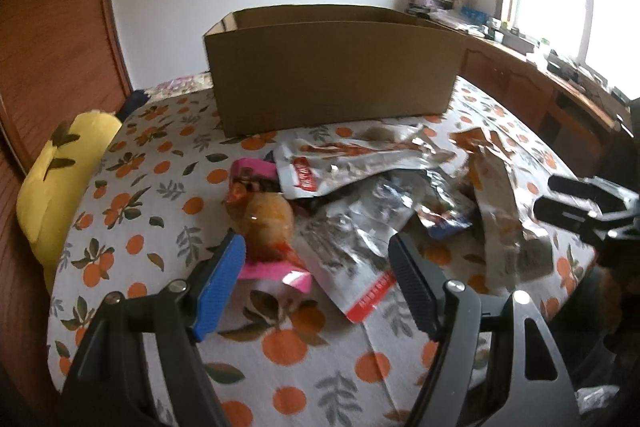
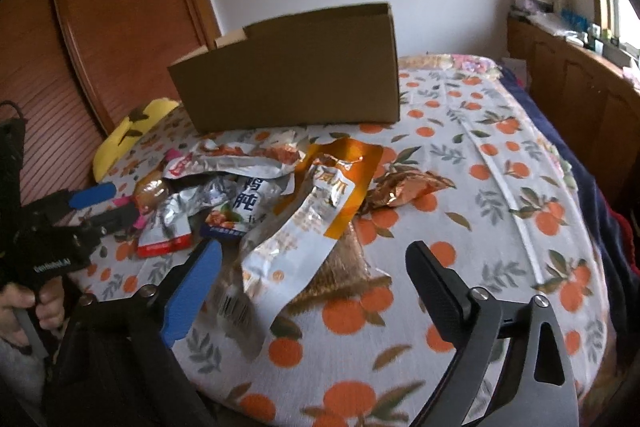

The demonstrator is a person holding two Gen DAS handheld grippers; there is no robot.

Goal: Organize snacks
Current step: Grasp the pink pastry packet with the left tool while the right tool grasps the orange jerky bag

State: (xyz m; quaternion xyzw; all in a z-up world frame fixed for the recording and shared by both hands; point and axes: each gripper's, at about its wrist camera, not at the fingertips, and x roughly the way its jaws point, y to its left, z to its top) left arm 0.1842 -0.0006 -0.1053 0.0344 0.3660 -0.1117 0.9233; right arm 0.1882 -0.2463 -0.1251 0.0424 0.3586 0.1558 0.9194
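A pile of snack packets lies on the orange-print cloth in front of an open cardboard box (image 1: 332,75), which also shows in the right wrist view (image 2: 292,75). My left gripper (image 1: 316,251) is open and empty just short of a clear pink-edged packet with a round orange snack (image 1: 266,223) and a silver packet with a red strip (image 1: 352,239). My right gripper (image 2: 316,259) is open and empty over an orange-and-silver packet (image 2: 308,223) and a brown wafer packet (image 2: 344,267). A crumpled gold wrapper (image 2: 404,189) lies to the right of the pile.
A yellow plush pillow (image 1: 60,171) lies at the table's left edge beside a wooden door (image 1: 52,27). A wooden counter with clutter (image 1: 560,67) runs under the window on the right. The left gripper shows in the right wrist view (image 2: 104,203), held by a hand (image 2: 24,311).
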